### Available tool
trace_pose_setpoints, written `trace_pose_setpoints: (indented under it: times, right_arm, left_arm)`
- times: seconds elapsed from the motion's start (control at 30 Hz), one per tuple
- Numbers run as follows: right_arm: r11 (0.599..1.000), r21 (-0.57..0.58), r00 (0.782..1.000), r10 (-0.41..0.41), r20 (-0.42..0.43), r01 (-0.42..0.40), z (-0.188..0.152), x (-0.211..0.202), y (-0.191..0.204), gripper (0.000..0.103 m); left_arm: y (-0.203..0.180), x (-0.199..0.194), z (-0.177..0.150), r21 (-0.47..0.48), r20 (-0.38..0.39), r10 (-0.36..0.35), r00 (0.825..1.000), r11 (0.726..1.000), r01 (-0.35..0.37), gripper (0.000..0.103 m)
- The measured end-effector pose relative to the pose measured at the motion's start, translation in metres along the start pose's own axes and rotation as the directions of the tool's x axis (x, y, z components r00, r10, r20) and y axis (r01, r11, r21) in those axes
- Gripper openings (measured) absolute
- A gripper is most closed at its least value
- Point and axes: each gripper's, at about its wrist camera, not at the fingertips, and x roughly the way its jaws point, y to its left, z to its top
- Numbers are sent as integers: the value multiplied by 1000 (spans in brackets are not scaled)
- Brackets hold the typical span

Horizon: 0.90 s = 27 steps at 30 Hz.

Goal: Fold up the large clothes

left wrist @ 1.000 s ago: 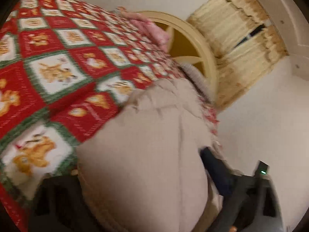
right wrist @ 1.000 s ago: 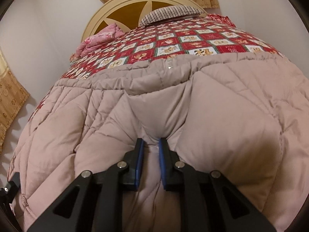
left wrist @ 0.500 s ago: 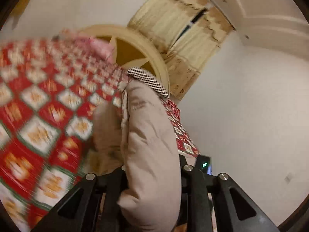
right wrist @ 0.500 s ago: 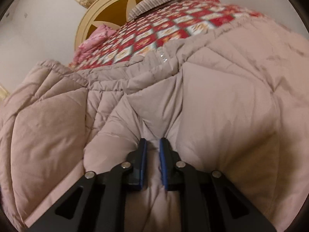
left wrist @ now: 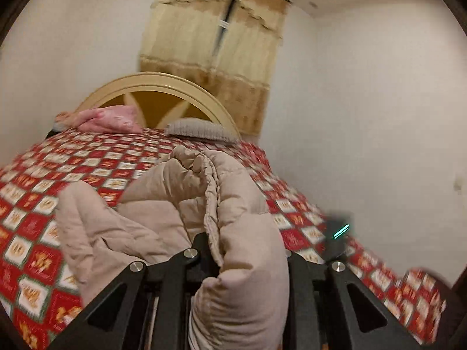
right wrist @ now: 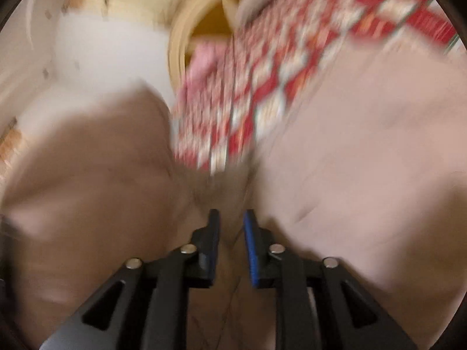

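A large beige quilted coat [left wrist: 233, 213] lies on a bed with a red checkered cover [left wrist: 43, 186]. My left gripper [left wrist: 248, 250] is shut on a thick bunched fold of the coat and holds it raised above the bed. My right gripper [right wrist: 230, 227] is shut on a pinch of the same coat [right wrist: 364, 160], which bulges to both sides of it. The right wrist view is blurred by motion. The blue pads [right wrist: 251, 242] press on the fabric.
A round cream headboard [left wrist: 163, 87] stands at the bed's far end, with a pink pillow [left wrist: 108, 119] and a grey striped pillow [left wrist: 201, 128] before it. Yellow curtains [left wrist: 213, 52] hang behind. A white wall [left wrist: 379, 116] runs close along the bed's right side.
My left gripper has lifted and swung with the coat fold, so its view now faces the headboard squarely. My right gripper has tilted and moved fast, still clamped on the coat.
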Motion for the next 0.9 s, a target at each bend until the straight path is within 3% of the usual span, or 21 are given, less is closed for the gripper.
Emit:
trace_pose_setpoints:
  times: [0.1,0.23,0.3,0.4,0.47,0.53,0.63,0.7,0.73,0.9]
  right_arm:
    - [997,-34,985,-61,162,68,33,-61,-26,30]
    - [984,-80,966,-139,217,160,65,-115,-65,30]
    - [979,-102,965,-152,214,177,76,-134,-84,31]
    - [971,-127,963,-172,209,202,91,-157,-109,48]
    - [974,-144,969,-146,199,176,95,-165,-117,60]
    - [979,-156,985,-109,137,130,102,-160,-118,61]
    - [979,-181,995,-97,1,95,107,-131,-122,61]
    - [964,-247,991,-120,-62,101,111,-106,-119,49]
    - [957,-273,988,-125,-90,97,110,-94,-119,28]
    - [912,-382,967,-213,-139,147,101,-52,-118,24]
  left_arm:
    - [-37,26,-12,80,-59,-62,996,995,66,20]
    - [-97,62,-45,239,-170,-111,979,959,150,20]
    - [-119,75,-65,315,-217,-107,970,933,174,20]
    - [-146,92,-100,438,-260,-80,962,878,192,20]
    - [-158,100,-118,496,-280,-78,957,842,214,20]
    - [-163,101,-129,535,-283,-88,955,812,234,20]
    - [-162,99,-130,535,-291,-107,951,806,255,20]
    - [-157,95,-126,513,-295,-137,946,813,277,20]
    - [-156,95,-125,507,-295,-142,945,815,280,20]
    - [-146,98,-114,488,-326,-137,935,823,291,20]
